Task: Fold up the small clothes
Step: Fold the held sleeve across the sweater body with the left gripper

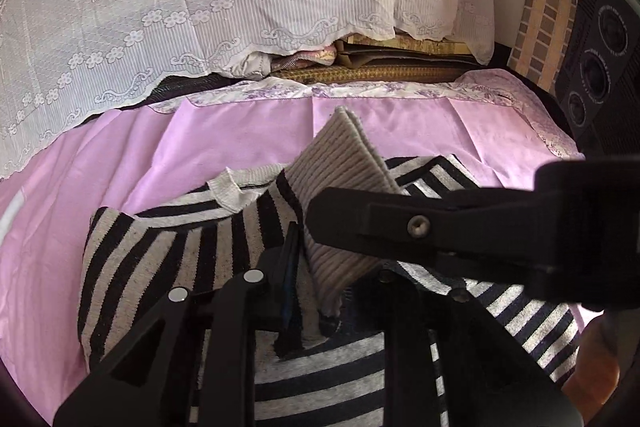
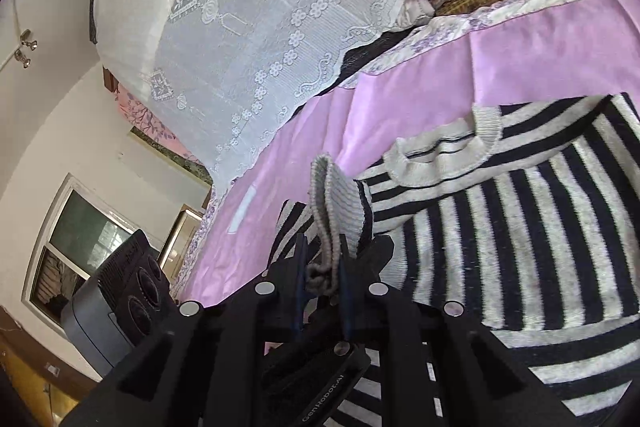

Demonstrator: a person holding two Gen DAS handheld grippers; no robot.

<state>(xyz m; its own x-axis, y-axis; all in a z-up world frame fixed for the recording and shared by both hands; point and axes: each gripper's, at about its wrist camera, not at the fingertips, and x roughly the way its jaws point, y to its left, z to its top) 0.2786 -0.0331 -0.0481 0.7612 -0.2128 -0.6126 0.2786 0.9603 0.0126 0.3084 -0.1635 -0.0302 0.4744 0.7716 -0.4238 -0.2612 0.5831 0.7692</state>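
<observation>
Lying across the pink bedsheet is a black-and-grey striped sweater, its ribbed collar turned toward the white lace curtain. Both claws grip the same sleeve. The right gripper has its fingers pressed narrow on the ribbed grey cuff, which stands up between them above the sweater's body. From the left wrist camera, the left gripper pinches the lower edge of that cuff, the dark pad tight against the ribbing, while the right claw reaches in from the side and overlaps the cuff's upper part. A flowered border edges the sheet at the far side, with folded bedding stacked just behind it under the curtain.
</observation>
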